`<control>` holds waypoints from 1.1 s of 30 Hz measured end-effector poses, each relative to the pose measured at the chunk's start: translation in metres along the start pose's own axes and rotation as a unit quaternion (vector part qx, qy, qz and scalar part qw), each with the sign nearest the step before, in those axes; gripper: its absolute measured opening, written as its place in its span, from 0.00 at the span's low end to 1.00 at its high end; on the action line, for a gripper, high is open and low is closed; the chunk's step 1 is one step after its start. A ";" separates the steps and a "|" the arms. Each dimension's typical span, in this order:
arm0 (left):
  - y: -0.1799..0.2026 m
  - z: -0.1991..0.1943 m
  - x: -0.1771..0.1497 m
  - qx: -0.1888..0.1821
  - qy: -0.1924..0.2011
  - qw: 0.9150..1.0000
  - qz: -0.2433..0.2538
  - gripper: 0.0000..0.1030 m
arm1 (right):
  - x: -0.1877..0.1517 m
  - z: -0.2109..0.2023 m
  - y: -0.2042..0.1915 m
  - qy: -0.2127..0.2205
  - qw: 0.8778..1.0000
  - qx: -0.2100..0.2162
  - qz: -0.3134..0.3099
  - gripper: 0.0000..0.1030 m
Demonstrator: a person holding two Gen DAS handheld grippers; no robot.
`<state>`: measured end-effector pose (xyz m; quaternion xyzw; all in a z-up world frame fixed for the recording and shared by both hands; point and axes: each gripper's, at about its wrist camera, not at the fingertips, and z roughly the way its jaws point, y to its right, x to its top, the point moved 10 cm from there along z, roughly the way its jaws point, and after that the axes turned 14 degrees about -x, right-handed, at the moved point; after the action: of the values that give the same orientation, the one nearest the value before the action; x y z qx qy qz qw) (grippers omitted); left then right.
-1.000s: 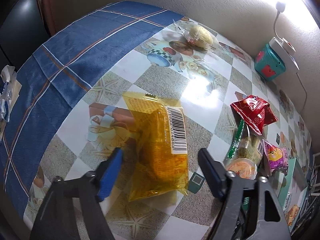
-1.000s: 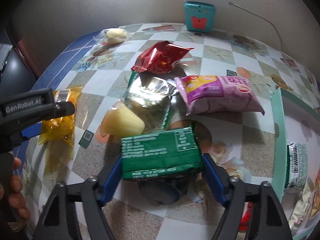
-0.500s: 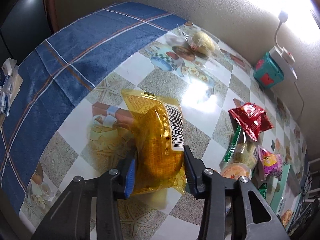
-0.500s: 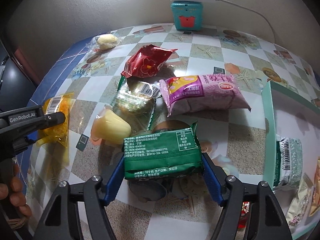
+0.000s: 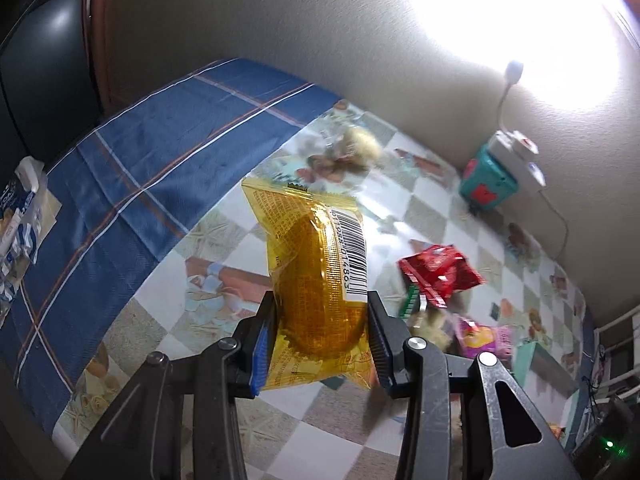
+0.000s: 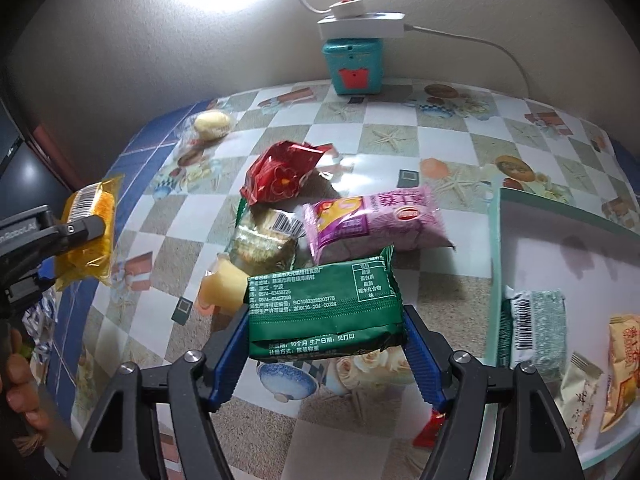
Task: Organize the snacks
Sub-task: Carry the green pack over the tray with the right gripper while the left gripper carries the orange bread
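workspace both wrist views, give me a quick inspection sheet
surface: checkered tablecloth over blue plaid cloth
job's things: yellow snack pack and green snack pack both lifted; red pack, purple pack, jelly cup loose on the table; teal tray holding a few packs
clutter: teal box with white power strip on top
grippers: left tongs shut on yellow pack; right tongs shut on green pack
cables: white cord running from strip
surroundings: beige wall, bright lamp glare
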<state>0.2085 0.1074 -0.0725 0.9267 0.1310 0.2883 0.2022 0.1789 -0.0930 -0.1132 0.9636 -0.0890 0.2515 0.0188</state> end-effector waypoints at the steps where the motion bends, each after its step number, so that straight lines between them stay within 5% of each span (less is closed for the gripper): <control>1: 0.005 -0.001 0.001 -0.002 0.001 1.000 0.004 0.43 | 0.001 -0.001 0.002 0.000 1.000 0.000 0.003 0.72; 13: 0.059 -0.012 -0.002 -0.023 0.014 0.999 0.046 0.43 | 0.017 -0.024 0.035 0.023 0.999 -0.001 0.036 0.72; 33: 0.173 0.009 -0.042 -0.058 -0.016 0.988 0.140 0.43 | 0.027 -0.042 0.173 0.033 0.981 -0.038 0.186 0.72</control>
<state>0.2019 -0.0638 -0.0217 0.9272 -0.0197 0.3059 0.2152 0.1503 -0.2644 -0.0650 0.9200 -0.2754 0.2787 0.0109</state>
